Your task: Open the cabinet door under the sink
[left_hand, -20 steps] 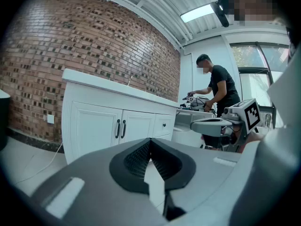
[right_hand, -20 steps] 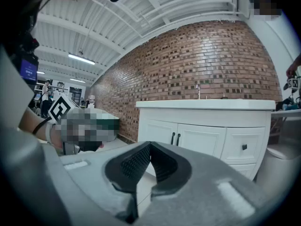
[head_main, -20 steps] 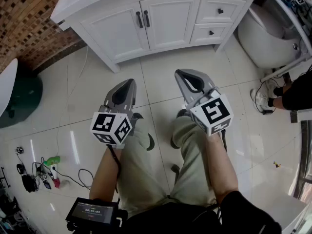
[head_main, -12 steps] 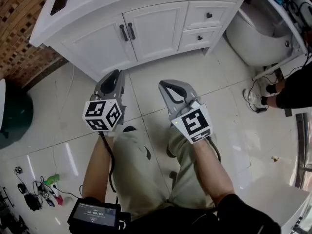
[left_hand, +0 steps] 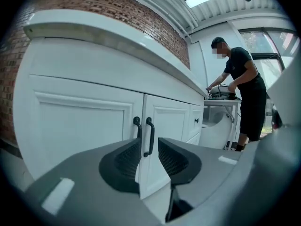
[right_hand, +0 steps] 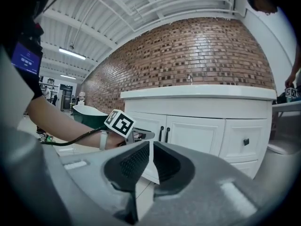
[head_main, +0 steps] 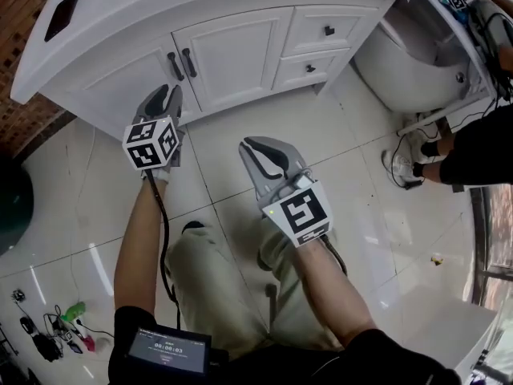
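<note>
The white sink cabinet [head_main: 232, 54] has two closed doors that meet at a pair of black handles [head_main: 180, 63]. My left gripper [head_main: 163, 99] is held just in front of these handles, open and empty. In the left gripper view the right door's handle [left_hand: 150, 135] shows through the gap between the jaws of the left gripper [left_hand: 148, 159], a little beyond them. My right gripper [head_main: 260, 144] hangs farther back over the floor tiles. Only a narrow gap shows in the right gripper [right_hand: 151, 157], with nothing in it. The left gripper [right_hand: 141, 135] shows there too, near the handles [right_hand: 164, 133].
Two drawers with black knobs [head_main: 329, 30] sit to the right of the doors. A white bathtub [head_main: 401, 62] stands at the right, with a person in black [head_main: 473, 147] beside it. Cables and small tools [head_main: 48, 327] lie on the floor at lower left. A brick wall [right_hand: 188, 55] backs the cabinet.
The view has closed in on the cabinet. My left gripper has moved forward and up to the door handles. The right gripper has stayed back beside my legs.
</note>
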A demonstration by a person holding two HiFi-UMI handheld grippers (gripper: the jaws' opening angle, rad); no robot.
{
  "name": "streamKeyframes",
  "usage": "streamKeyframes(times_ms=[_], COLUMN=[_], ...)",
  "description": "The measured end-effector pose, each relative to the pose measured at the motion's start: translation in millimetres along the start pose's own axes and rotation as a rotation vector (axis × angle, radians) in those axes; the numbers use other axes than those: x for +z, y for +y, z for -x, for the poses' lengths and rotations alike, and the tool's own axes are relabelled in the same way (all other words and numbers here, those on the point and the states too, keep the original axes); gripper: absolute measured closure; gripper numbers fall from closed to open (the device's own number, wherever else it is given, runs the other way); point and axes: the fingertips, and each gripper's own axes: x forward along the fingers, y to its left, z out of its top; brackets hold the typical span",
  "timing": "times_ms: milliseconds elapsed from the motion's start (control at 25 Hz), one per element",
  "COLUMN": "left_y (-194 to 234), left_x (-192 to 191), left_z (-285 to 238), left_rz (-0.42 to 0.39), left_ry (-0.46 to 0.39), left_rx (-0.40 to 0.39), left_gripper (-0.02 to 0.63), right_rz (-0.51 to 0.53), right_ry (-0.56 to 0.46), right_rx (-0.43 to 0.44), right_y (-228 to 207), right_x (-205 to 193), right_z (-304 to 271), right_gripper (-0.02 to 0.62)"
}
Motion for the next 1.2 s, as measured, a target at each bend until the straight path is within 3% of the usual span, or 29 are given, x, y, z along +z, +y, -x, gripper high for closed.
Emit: streamKeyframes(times_ms=[440, 600, 920, 1200], left_y=[27, 26, 17, -5], left_x=[-9, -5, -8, -21], left_z=[-66, -72, -56, -14], left_rz=[-0.023, -0.039, -0.033, -0.051], left_ry=[0.045, 0.026, 0.003, 0.009], left_rx=[0.074, 0.084, 0.069, 0.021], left_gripper=[0.474, 0.541, 0.548, 0.551], right_rz=[-0.023, -0.031, -0.029, -0.021], right_ry=[0.036, 0.043, 0.065, 0.071], right_rx=[-0.004, -0.008, -0.004, 0.014], right_y=[-31, -43, -38, 0], right_x=[-13, -15, -20, -19], right_z=[-12, -13, -7, 5], right_gripper=[0.586, 0.586, 0.586, 0.586])
